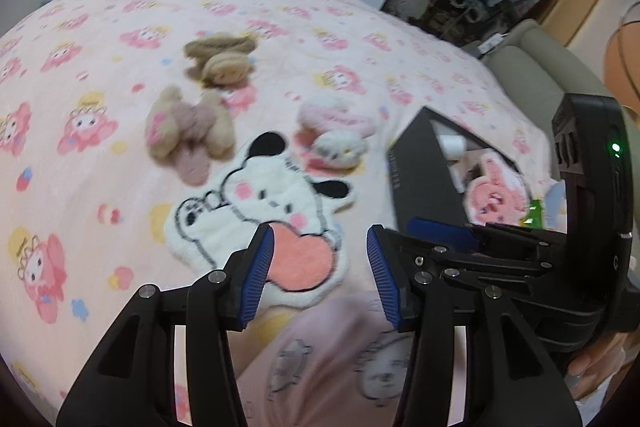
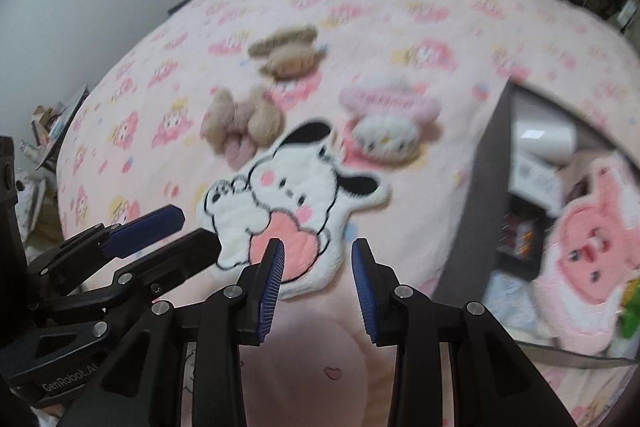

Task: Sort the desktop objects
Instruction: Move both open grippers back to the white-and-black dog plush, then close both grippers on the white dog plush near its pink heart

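Both grippers hover side by side over a bed spread with a pink cartoon-print blanket [image 1: 120,27], and both sets of jaws stand wide apart with nothing between them: the left gripper [image 1: 320,273] and the right gripper [image 2: 318,281] each frame the near edge of the white dog-shaped plush mat [image 1: 264,211]. That mat lies flat on the blanket, its pink heart at its 6 o'clock end, closest to the jaws, and its black ears toward 12 and 3 o'clock. Beyond it, from 10 to 1 o'clock, sit a brown bow-shaped plush [image 1: 188,131], a tan plush [image 1: 220,61] and a pink-and-white plush [image 1: 338,135], all somewhat blurred. A dark storage box [image 1: 424,171] stands open at 3 o'clock of the mat, already holding a pink plush piece [image 1: 496,193] and some small cartons. The mat looks light, floppy and fuzzy, so it should drape and fold when lifted rather than hold its shape; it is neither fragile nor slippery. A pinch on the rim at the heart end, where the edge is nearest, seems the soundest hold, though the jaws may catch the blanket beneath as well.
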{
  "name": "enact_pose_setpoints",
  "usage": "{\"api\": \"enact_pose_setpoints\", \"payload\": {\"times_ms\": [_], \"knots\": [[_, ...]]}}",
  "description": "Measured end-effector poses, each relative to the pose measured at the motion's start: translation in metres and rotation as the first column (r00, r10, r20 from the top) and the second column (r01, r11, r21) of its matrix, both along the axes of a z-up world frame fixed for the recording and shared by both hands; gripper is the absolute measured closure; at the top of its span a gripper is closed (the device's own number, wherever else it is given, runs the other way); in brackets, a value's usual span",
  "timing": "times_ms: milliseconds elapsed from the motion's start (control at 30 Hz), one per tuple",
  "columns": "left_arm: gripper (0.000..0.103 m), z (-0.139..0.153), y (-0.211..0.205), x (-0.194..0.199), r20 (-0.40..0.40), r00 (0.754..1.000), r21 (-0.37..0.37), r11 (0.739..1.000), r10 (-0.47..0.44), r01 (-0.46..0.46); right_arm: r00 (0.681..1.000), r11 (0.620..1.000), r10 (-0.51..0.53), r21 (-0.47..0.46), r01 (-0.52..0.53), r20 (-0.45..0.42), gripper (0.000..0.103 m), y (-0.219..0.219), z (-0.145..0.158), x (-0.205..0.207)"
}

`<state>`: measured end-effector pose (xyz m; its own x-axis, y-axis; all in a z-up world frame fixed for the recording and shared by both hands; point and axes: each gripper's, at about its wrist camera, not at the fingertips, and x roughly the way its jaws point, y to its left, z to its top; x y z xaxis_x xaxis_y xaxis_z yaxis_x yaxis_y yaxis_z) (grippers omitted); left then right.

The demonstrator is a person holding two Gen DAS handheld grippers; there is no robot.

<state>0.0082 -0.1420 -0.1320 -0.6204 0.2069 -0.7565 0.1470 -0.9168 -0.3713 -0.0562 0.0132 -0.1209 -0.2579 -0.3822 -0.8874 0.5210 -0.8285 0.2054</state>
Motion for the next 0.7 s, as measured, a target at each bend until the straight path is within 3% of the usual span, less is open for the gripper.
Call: {"api": "enact_pose_setpoints", "payload": {"times_ms": [133,233,367,500,600,700], "knots": [[0.046,-0.022,-0.014,-0.006,0.084,0.995,0.006,0.998,0.062,-0.063,0.987,0.999,0.033,0.006,-0.035,0.156,0.060,-0.011,-0.033,-0.019],[0.046,-0.039,-0.023,-0.009,0.139,0.984,-0.029,0.994,0.113,-0.110,0.973,0.999,0.019,0.022,-0.024,0.228,0.058,-0.014,-0.046,-0.034],[0.045,-0.062,-0.042,-0.015,0.189,0.967,-0.039,0.985,0.172,-0.168,0.966,0.998,0.037,0.047,-0.051,0.256,0.043,-0.021,-0.052,-0.043],[0.042,-0.076,-0.060,-0.018,0.212,0.946,-0.052,0.970,0.244,-0.238,0.960,0.993,0.055,0.084,-0.081,0.274,0.039,-0.024,-0.062,-0.047],[0.036,-0.084,-0.071,-0.018,0.218,0.937,-0.031,0.962,0.272,-0.272,0.959,0.991,0.013,0.126,-0.050,0.282,0.039,-0.019,-0.071,-0.054],[0.034,-0.090,-0.075,-0.023,0.231,0.934,-0.034,0.961,0.273,-0.273,0.946,0.994,0.003,0.098,-0.037,0.325,0.038,-0.019,-0.078,-0.060]]}}
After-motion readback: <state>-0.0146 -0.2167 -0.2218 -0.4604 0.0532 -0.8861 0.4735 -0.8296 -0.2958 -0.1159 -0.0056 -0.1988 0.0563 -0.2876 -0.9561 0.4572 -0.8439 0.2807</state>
